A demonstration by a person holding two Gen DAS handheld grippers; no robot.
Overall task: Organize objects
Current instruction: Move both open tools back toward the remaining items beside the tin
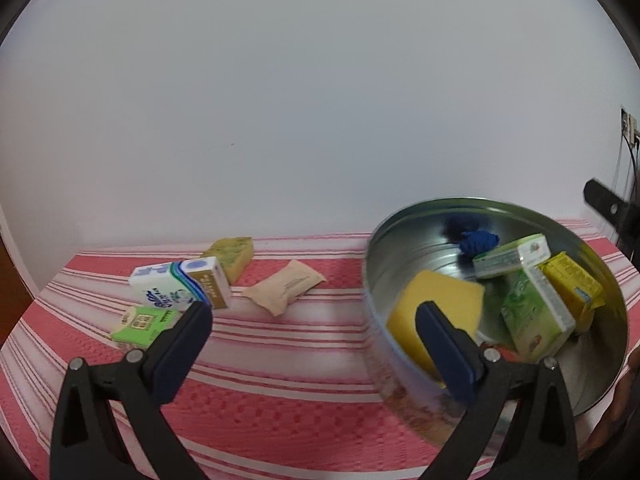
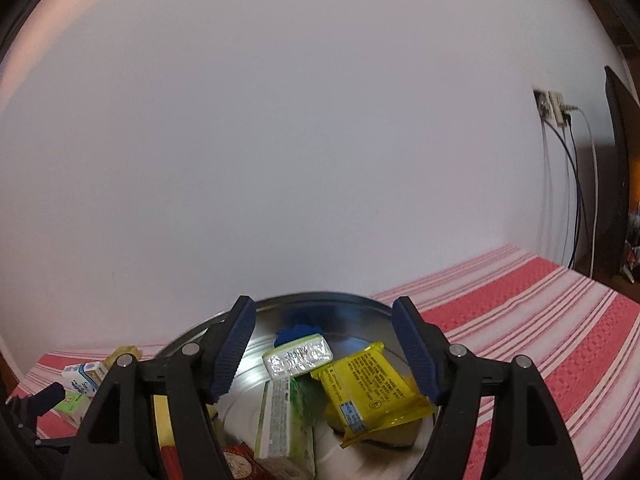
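Note:
A round metal tin [image 1: 400, 248] stands on the red-striped cloth [image 1: 280, 368]. In it lie a yellow sponge [image 1: 436, 312], two green cartons [image 1: 532, 312], a yellow packet [image 1: 572, 284] and a blue knitted thing [image 1: 480, 240]. My left gripper [image 1: 316, 344] is open and empty, its right finger over the tin's near wall. Left of it lie a tissue pack [image 1: 160, 288], a gold box [image 1: 208, 280], a green packet [image 1: 144, 326], a beige sachet [image 1: 284, 288] and a green-yellow sponge [image 1: 234, 256]. My right gripper [image 2: 324, 348] hangs open above the tin [image 2: 340, 300], over the yellow packet [image 2: 372, 384], touching nothing.
A white wall runs close behind the table. A wall socket [image 2: 554, 108] with hanging cables and a dark piece of furniture [image 2: 618, 180] stand at the far right. The cloth [image 2: 540, 320] stretches bare to the right of the tin.

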